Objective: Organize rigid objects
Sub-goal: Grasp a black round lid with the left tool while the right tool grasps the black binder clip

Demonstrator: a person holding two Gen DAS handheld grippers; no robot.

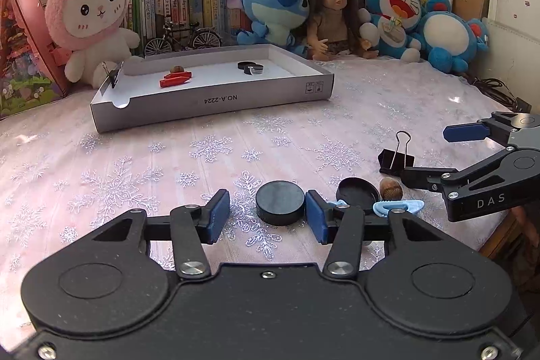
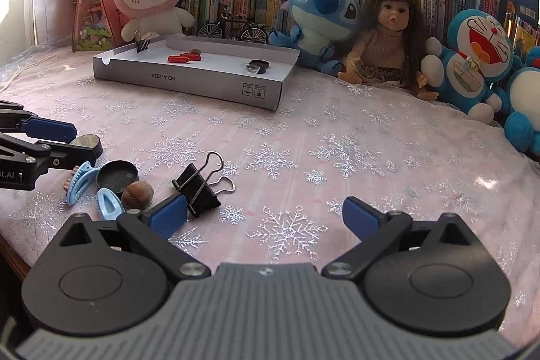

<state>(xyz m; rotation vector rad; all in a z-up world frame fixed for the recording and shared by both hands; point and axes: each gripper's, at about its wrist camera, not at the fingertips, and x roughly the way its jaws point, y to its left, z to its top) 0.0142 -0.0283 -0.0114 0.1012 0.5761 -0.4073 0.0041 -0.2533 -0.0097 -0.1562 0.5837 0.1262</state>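
My left gripper (image 1: 267,218) is open around a black round puck (image 1: 280,202) on the tablecloth; its right pad touches the puck, the left pad stands apart. Beside it lie a black lid (image 1: 358,195), a walnut (image 1: 391,189), light blue hair clips (image 1: 398,207) and a black binder clip (image 1: 396,157). My right gripper (image 2: 266,218) is open and empty, low over the cloth; the binder clip (image 2: 197,186) lies just past its left finger. The grey box lid tray (image 1: 216,98) holds red clips (image 1: 175,79), a walnut, a binder clip and black round pieces (image 1: 249,67).
Plush toys, a doll (image 1: 332,12) and a row of books line the back. A model bicycle (image 1: 184,39) stands behind the tray. A pink toy house (image 1: 23,56) is at far left. The table's edge runs at the right (image 1: 499,235), with a black cable (image 1: 496,90).
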